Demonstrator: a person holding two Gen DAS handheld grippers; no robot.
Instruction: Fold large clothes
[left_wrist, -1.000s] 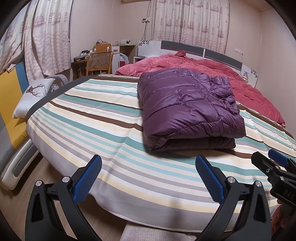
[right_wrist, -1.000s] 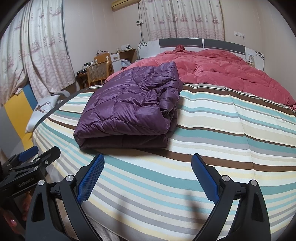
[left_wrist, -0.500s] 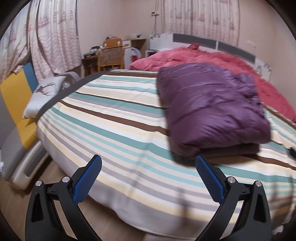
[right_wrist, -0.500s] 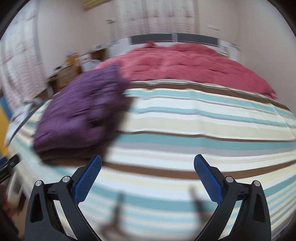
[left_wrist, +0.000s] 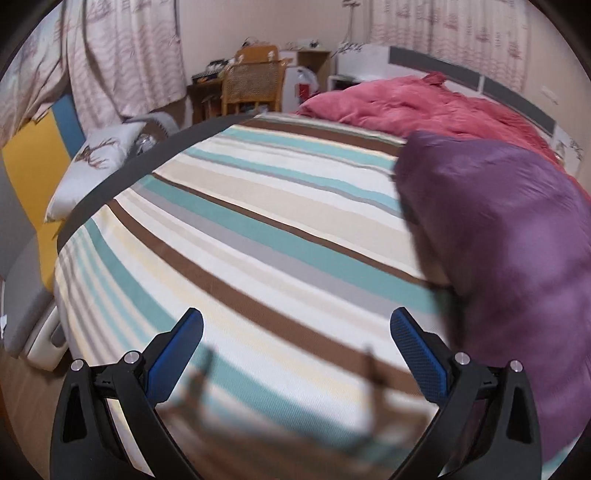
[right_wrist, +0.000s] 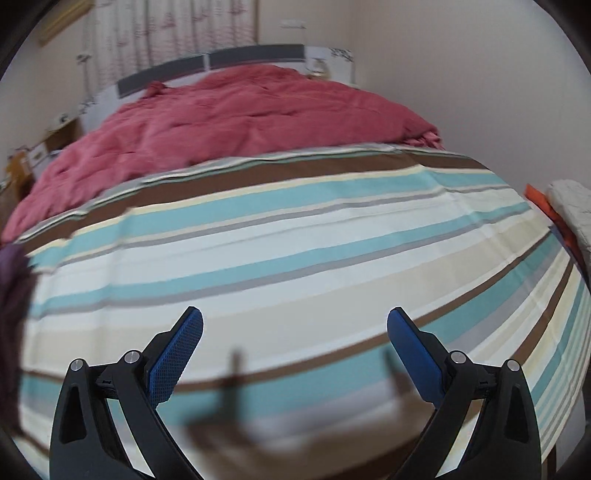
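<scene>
A folded purple puffer jacket (left_wrist: 509, 251) lies on the striped bed sheet (left_wrist: 258, 229), filling the right side of the left wrist view. Only a sliver of the purple jacket (right_wrist: 11, 280) shows at the left edge of the right wrist view. My left gripper (left_wrist: 295, 350) hovers open over the sheet just left of the jacket, with nothing between its blue pads. My right gripper (right_wrist: 295, 347) is also open, over bare striped sheet (right_wrist: 295, 240) to the right of the jacket. Both views are motion-blurred.
A rumpled red duvet (left_wrist: 424, 107) (right_wrist: 229, 118) covers the head of the bed. A wooden chair (left_wrist: 255, 85) and desk stand by the curtains; a deer-print pillow (left_wrist: 92, 166) lies off the bed's left side. White and orange cloth (right_wrist: 569, 218) sits at the bed's right edge.
Both grippers have swung apart and moved in over the bed: the left view turned left, the right view turned right, so the jacket slid toward each frame's edge. Both stayed open.
</scene>
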